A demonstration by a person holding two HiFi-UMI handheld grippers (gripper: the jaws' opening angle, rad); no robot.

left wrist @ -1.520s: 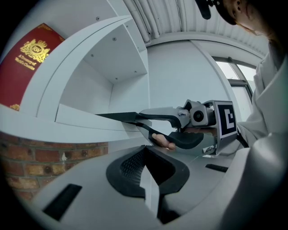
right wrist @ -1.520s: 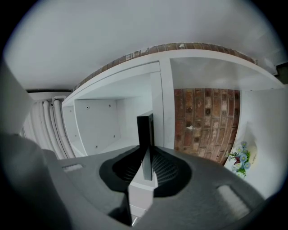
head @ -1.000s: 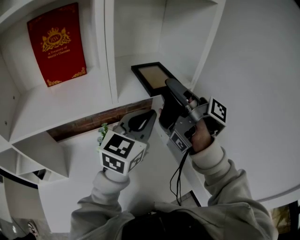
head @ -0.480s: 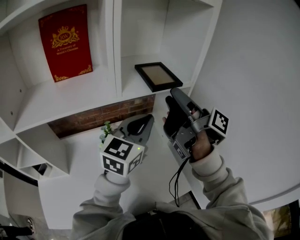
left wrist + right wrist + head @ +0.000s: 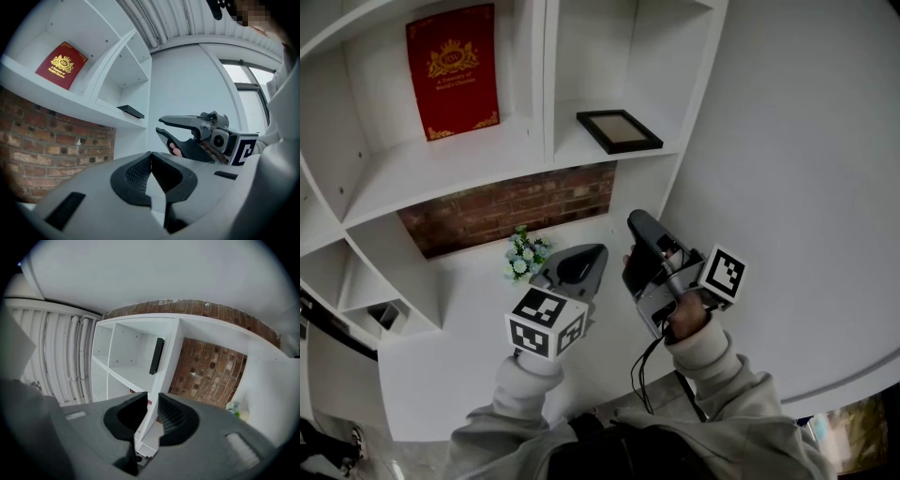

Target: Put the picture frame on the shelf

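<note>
1. Picture frame [image 5: 619, 131]: lies flat on the upper shelf [image 5: 441, 173], in the compartment right of the white divider [image 5: 546, 80] and near the front edge. Black border, tan inner panel facing up. Neither gripper touches it.
2. Left gripper [image 5: 598, 253]: jaws fully together, the tips meet, nothing between them. It sits low over the white ledge [image 5: 469, 319] under the shelf, well apart from the frame.
3. Right gripper [image 5: 630, 246]: jaws part open with a narrow gap and have just been closing. Nothing is between the pads; only the shelf unit shows through the gap. It is just beside the left gripper, on its right, also well below the frame.
4. Red book [image 5: 453, 70]: stands upright against the back of the compartment left of the divider, gold crest on the cover.
5. Brick panel [image 5: 506, 206]: forms the back of the recess under the shelf.
6. Small bunch of flowers [image 5: 523, 255]: stands on the ledge in front of the brick, near the left gripper's tips but not touching them.
7. Grey sleeves [image 5: 712, 361] on both arms, cable hanging off the right gripper.
</note>
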